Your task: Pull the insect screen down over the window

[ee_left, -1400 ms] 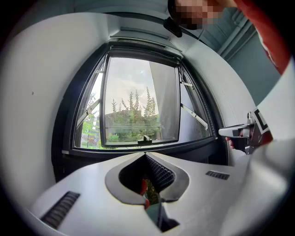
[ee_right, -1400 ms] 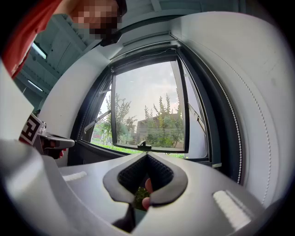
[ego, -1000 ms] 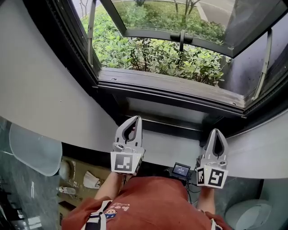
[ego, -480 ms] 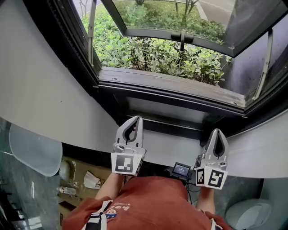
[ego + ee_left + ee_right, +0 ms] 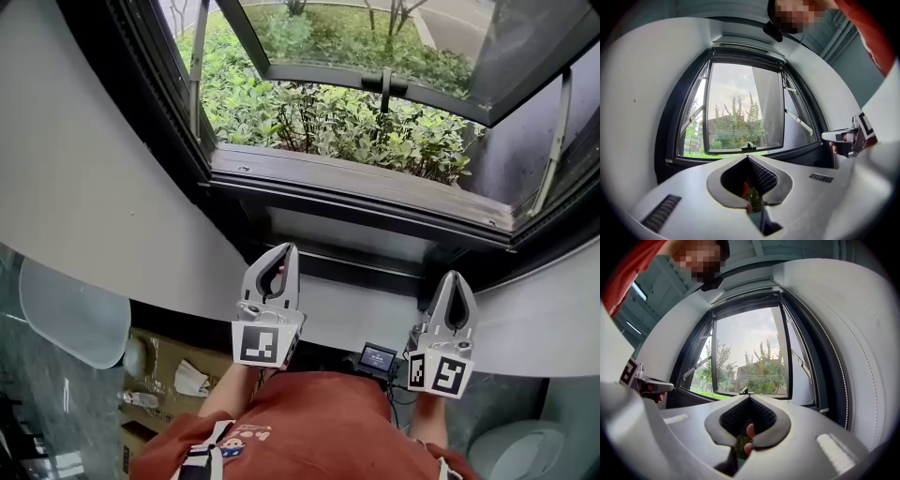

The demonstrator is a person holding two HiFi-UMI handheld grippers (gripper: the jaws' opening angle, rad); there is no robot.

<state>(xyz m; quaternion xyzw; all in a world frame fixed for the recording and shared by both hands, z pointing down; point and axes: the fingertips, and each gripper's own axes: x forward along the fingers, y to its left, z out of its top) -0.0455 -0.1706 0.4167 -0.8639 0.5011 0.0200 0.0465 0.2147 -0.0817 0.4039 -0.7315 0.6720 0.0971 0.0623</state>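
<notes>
Presumably the light, floppy mesh insect screen is best taken by its stiff rail, while the fingers of the grey left gripper [image 5: 280, 251] and grey right gripper [image 5: 453, 278] are clenched empty.

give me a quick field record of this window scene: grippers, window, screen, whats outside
left gripper: shut, nothing held, below the sill
right gripper: shut, nothing held, below the sill
window sash: swung open outward
sill: dark, ahead of both grippers, untouched
insect screen: none seen over the opening, not yet pulled down
outside: green shrubs under the open sash
</notes>
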